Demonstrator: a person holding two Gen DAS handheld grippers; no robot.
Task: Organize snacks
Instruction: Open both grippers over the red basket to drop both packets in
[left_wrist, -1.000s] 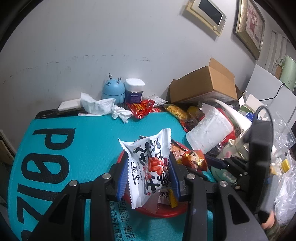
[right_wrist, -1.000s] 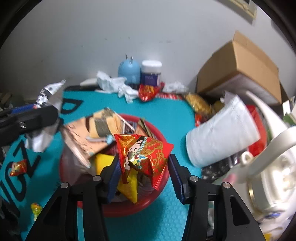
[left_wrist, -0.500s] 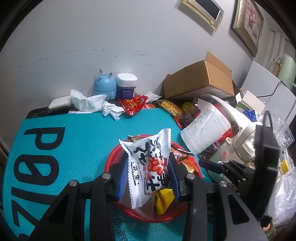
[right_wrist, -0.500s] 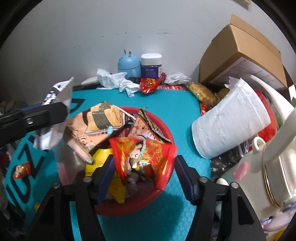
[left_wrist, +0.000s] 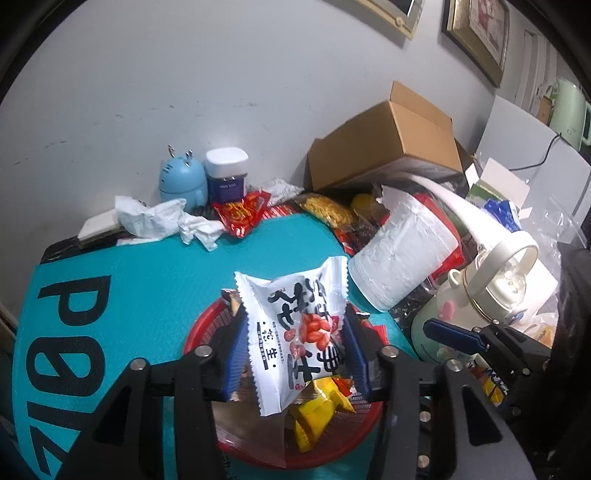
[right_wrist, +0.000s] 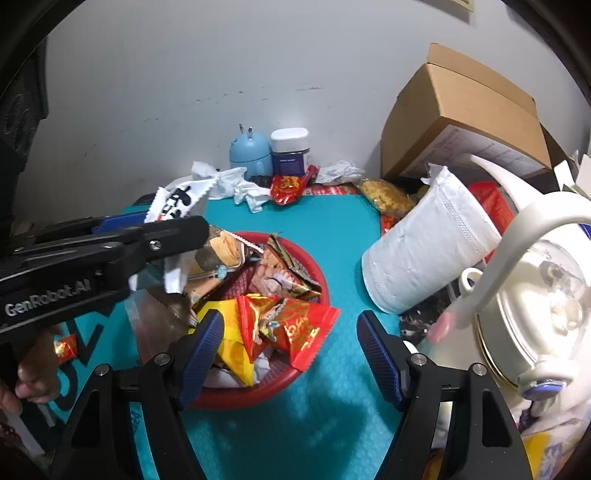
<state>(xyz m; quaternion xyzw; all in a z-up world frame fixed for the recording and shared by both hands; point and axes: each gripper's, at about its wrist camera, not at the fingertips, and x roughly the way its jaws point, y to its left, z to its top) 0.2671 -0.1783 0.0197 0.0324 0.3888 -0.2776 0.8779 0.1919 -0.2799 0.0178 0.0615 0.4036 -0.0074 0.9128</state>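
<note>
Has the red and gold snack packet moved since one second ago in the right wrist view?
Yes. The red and gold snack packet has left the right gripper, now open, and lies lower in the red basket.

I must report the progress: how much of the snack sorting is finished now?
Done: several packets lie in the red basket, including a red packet. In hand: the left claw grips a white peanut packet above it; the right claw is open. Left: a small red packet on the mat.

left hand-held gripper clamped shut, right hand-held gripper spread wide.
</note>
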